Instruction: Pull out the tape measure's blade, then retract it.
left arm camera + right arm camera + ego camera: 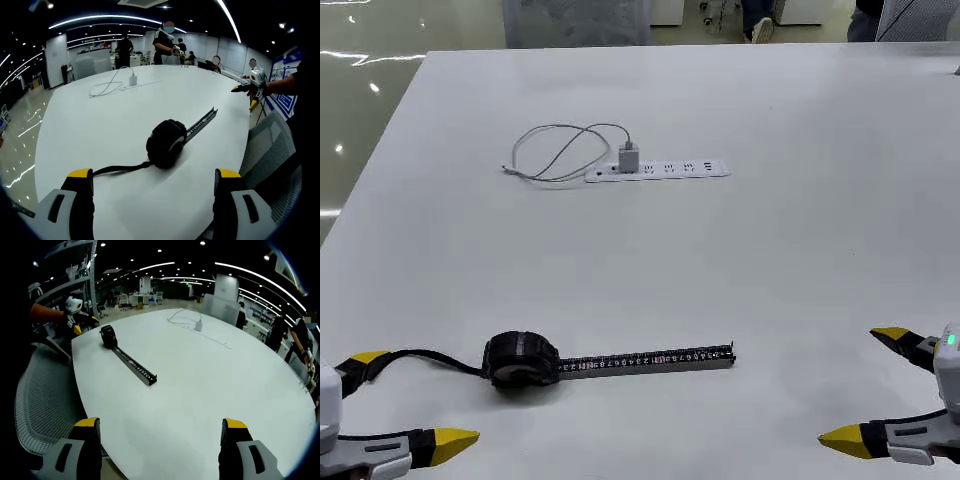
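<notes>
Both grippers are cut off by the bottom of my head view, so I only get their yellow-tipped fingers. The left gripper's (413, 398) fingers stand wide apart on nothing, and so do the right gripper's (863, 385).

The tape measure (522, 360) lies near the close edge of the surface (740, 260), just ahead of the left gripper. Its blade (650, 361) is drawn out flat toward the right, with the tip well apart from the right gripper and bare surface between them. Its black strap (425, 357) trails to the upper left finger; I cannot tell if they touch.

The blade's markings are too small to read, and I can make out no writing on the case.

Farther across lies a white power strip (665, 169) with a charger (629, 158) and a looped cable (560, 150), well clear of the tape measure.
</notes>
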The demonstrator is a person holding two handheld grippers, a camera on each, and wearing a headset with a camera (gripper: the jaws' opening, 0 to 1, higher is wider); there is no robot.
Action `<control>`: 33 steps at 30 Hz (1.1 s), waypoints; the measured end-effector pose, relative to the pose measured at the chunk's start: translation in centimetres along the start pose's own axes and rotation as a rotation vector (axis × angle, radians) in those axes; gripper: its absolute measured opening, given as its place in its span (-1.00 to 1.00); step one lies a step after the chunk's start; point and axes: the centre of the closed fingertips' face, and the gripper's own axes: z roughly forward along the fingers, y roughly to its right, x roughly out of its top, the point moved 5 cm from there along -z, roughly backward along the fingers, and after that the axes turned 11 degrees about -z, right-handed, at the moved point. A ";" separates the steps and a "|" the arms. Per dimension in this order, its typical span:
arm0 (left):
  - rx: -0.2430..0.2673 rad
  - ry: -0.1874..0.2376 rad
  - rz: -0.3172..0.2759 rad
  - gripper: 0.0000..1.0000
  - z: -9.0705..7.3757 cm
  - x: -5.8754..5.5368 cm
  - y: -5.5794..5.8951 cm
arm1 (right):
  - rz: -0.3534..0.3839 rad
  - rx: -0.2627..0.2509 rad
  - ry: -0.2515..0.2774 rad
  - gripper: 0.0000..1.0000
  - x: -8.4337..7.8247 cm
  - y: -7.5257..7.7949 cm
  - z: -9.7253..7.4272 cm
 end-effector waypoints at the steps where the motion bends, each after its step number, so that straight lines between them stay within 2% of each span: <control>1: -0.001 0.002 0.001 0.98 0.0 0.1 0.0 | -0.001 0.006 -0.004 0.98 -0.1 0.0 0.0; 4: -0.010 0.011 -0.001 0.98 0.2 0.2 0.1 | -0.004 0.037 -0.018 0.98 -0.3 -0.2 0.2; 11: 0.037 -0.015 0.000 0.98 1.0 0.4 -0.1 | -0.035 0.068 -0.063 0.98 -0.2 0.3 1.0; 14: 0.033 -0.002 -0.029 0.98 1.4 0.7 0.1 | -0.054 0.075 -0.062 0.98 0.5 0.6 1.1; 17: 0.034 0.004 -0.026 0.98 1.7 1.1 0.4 | -0.077 0.083 -0.062 0.98 1.2 1.0 1.2; 19: 0.039 0.023 -0.013 0.98 1.9 1.6 0.5 | -0.088 0.084 -0.064 0.98 1.5 1.4 1.3; 20: 0.045 0.020 -0.012 0.98 2.0 1.8 0.4 | -0.093 0.087 -0.062 0.98 1.7 1.5 1.4; 21: 0.093 -0.020 0.006 0.98 2.1 1.6 -0.3 | -0.096 0.093 -0.061 0.98 2.0 1.7 1.4; 23: 0.103 -0.045 0.000 0.98 2.4 1.5 -0.3 | -0.105 0.094 -0.065 0.98 2.2 2.0 1.6; 27: 0.076 -0.042 -0.049 0.98 2.8 1.9 0.1 | -0.131 0.103 -0.068 0.98 2.9 2.5 2.0; 29: 0.082 -0.051 -0.058 0.98 3.0 1.9 0.2 | -0.146 0.115 -0.073 0.98 3.2 2.6 2.2; 33: 0.079 -0.032 -0.073 0.98 3.2 2.3 0.8 | -0.170 0.135 -0.075 0.98 3.8 2.5 2.7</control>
